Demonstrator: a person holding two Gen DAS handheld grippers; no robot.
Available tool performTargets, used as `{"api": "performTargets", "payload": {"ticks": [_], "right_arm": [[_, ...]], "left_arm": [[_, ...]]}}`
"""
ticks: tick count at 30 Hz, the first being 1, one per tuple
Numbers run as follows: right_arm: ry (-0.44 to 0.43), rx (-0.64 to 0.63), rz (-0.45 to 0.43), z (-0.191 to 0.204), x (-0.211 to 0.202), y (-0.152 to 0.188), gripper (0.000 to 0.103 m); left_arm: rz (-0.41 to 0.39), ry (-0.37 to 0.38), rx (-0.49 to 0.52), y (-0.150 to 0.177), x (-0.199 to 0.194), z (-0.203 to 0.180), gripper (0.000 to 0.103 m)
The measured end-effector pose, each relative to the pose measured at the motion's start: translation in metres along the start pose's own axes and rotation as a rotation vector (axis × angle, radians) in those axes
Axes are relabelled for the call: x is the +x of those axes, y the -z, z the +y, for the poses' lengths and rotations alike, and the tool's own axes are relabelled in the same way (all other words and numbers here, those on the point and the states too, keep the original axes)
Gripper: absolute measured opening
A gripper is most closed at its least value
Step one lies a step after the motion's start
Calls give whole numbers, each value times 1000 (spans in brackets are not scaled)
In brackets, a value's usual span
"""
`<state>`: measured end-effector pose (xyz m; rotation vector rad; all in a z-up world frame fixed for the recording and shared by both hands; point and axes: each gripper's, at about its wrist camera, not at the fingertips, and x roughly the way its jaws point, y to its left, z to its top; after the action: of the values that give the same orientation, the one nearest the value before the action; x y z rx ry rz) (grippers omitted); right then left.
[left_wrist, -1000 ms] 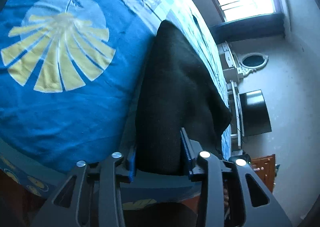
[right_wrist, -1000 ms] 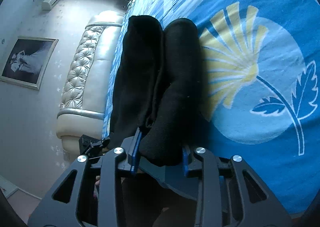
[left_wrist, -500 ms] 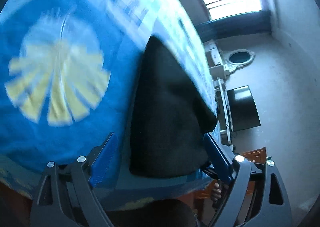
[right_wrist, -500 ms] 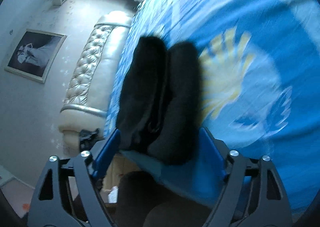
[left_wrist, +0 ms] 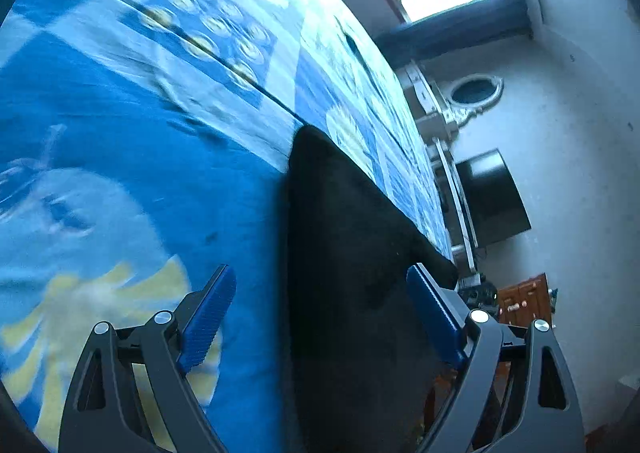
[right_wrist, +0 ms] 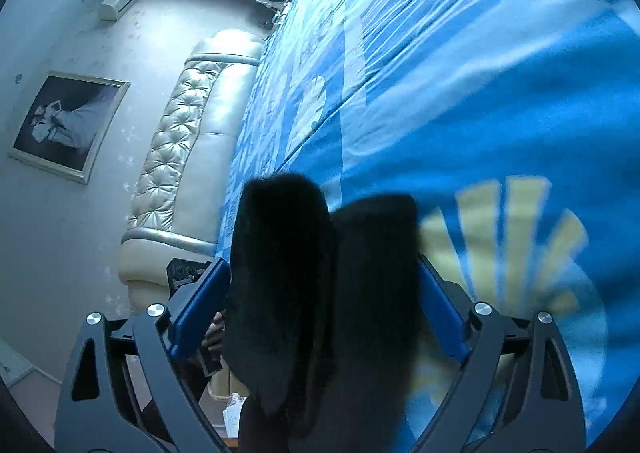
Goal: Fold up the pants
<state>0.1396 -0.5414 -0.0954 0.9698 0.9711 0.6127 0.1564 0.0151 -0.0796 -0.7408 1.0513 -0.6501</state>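
Released since a second ago: black pants [left_wrist: 344,237] lying folded on blue bed [left_wrist: 140,181], left claw [left_wrist: 320,309] and right claw [right_wrist: 320,305] both spread.

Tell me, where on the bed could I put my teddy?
The blue bedspread is bare left of the black pants, and in the right view past the yellow fan print. It is crowded where the open left gripper and right gripper straddle the pants.
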Motion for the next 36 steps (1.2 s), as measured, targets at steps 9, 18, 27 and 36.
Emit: {"api": "performTargets", "payload": {"ticks": [9,18,27,36], "right_arm": [[37,-28,24,18,27,-16,97],[68,-5,42,14,40,-22,46],[32,-19,32,9,39,-22,41],[32,-49,16,18,44,-25,37]], "left_arm": [[44,33,39,-29,52,-14,86],[68,9,48,-32,62,-20,85],[60,-98,133,-27,60,-23,39],[-16,-175,186,-25,53,-34,29]]}}
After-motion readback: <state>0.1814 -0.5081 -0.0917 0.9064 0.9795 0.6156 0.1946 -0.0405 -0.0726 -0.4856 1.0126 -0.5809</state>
